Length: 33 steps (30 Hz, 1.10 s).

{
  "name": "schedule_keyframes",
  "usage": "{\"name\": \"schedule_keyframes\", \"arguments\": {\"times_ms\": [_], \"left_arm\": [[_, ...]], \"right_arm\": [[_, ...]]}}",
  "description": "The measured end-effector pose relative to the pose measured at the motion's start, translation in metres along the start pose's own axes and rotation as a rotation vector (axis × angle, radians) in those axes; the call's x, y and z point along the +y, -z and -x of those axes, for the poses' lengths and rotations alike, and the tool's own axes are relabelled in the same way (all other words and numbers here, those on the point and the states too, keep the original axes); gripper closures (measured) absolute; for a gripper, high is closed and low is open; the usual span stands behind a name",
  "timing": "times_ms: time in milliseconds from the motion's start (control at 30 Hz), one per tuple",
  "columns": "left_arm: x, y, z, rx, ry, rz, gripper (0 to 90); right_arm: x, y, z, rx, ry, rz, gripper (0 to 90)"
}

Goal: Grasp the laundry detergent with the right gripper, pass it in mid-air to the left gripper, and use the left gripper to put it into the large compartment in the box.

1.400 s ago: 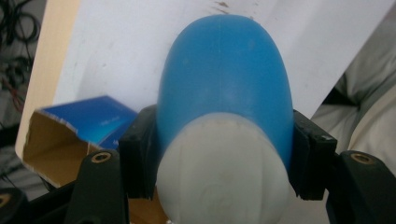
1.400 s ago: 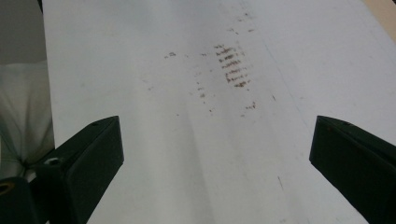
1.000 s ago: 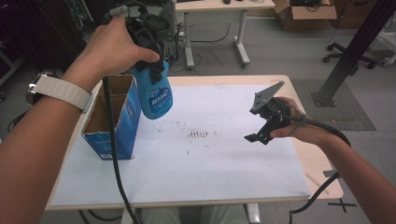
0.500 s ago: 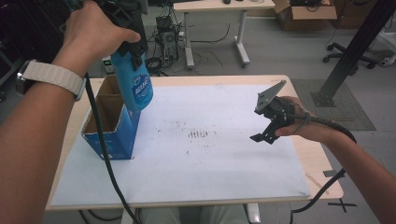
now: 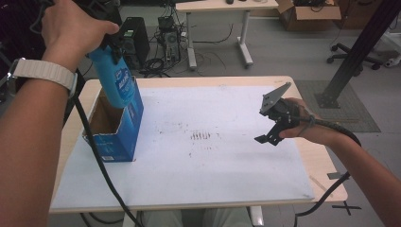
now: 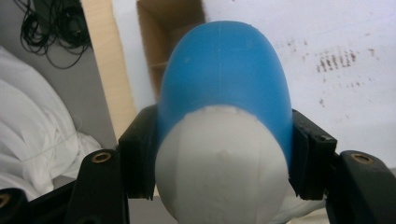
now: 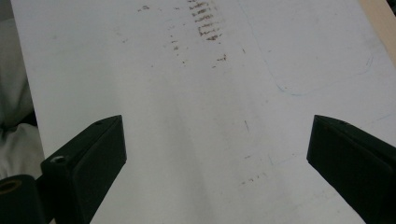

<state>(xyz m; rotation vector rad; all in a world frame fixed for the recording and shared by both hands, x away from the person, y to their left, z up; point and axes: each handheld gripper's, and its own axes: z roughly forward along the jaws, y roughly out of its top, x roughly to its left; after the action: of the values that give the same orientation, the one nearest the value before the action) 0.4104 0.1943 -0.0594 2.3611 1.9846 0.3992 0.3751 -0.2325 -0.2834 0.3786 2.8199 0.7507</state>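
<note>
A blue bottle (image 5: 113,80) with a white end (image 6: 222,177) hangs tilted over the open top of a blue cardboard box (image 5: 124,137) at the table's left. My left gripper (image 5: 109,45) is shut on it, its black pads (image 6: 137,154) pressing both sides near the white end. In the left gripper view the brown inside of the box (image 6: 170,32) lies beyond the bottle (image 6: 224,84). My right gripper (image 5: 272,125) hovers over the table's right side, tilted down. Its jaws stand wide open over the white sheet (image 7: 217,158), with nothing between them.
A white sheet (image 5: 213,165) with dark smudges (image 5: 201,136) covers most of the wooden table (image 5: 326,184). The left gripper's cable (image 5: 101,165) hangs down in front of the box. Behind the table are a desk (image 5: 222,7), floor cables and a black post (image 5: 359,52).
My left hand has carried the bottle to the left and slightly up, from beside the box's right wall to above its opening. The right hand has stayed still.
</note>
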Motion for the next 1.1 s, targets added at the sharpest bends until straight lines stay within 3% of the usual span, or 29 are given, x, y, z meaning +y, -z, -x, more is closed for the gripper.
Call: {"name": "schedule_keyframes", "arguments": {"times_ms": [267, 500, 867, 1100], "left_arm": [[-0.003, -0.025, -0.016, 0.036, 0.031, -0.016, 38.3], [-0.006, -0.050, -0.026, 0.032, 0.053, -0.027, 38.3], [-0.014, -0.096, -0.032, 0.011, 0.050, -0.044, 38.3], [-0.019, -0.117, -0.033, 0.023, 0.045, -0.044, 38.3]], "right_arm": [[0.000, -0.004, 0.003, 0.002, -0.006, 0.003, 4.9], [-0.002, -0.007, 0.003, 0.012, -0.013, -0.004, 5.6], [-0.004, -0.010, 0.002, 0.018, -0.022, -0.006, 5.8], [-0.004, -0.012, 0.002, 0.022, -0.027, -0.008, 5.9]]}}
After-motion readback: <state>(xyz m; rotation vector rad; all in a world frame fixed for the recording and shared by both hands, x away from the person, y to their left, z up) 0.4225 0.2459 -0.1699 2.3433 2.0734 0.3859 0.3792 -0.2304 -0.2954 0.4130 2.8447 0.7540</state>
